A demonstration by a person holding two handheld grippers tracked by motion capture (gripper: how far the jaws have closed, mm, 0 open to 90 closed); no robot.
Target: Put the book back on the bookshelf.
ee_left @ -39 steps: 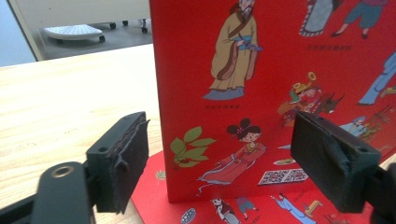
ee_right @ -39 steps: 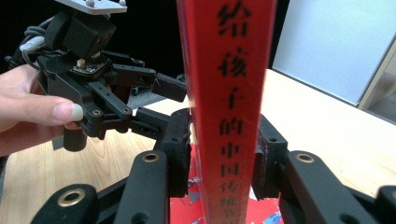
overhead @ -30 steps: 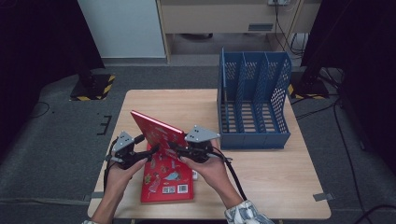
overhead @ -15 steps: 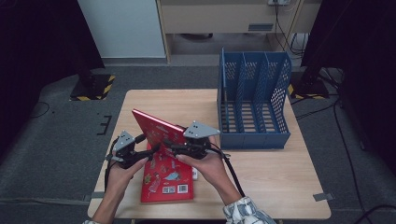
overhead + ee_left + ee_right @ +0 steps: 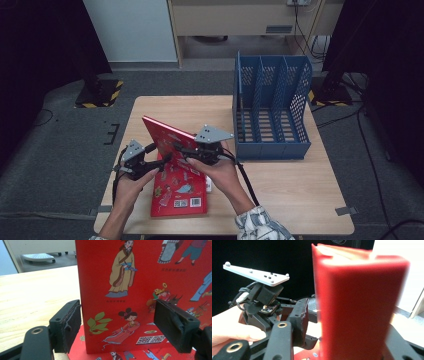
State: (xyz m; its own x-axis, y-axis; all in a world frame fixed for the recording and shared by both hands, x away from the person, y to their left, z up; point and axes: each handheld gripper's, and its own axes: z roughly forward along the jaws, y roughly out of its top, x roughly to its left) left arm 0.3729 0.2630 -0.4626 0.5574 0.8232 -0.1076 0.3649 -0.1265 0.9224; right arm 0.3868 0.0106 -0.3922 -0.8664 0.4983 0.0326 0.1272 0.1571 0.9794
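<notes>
Glossy book, matt jaws, bare wood

The book (image 5: 167,142), at the centre of the high view, has a smooth, glossy red card cover with printed figures. The left gripper (image 5: 117,322) has matt black plastic jaws faced with rough, worn pads. The table (image 5: 280,190) is pale wood-grain, smooth and dull. The file rack (image 5: 272,107), upper right, is perforated blue plastic. The floor (image 5: 65,145) looks like grey carpet.
</notes>
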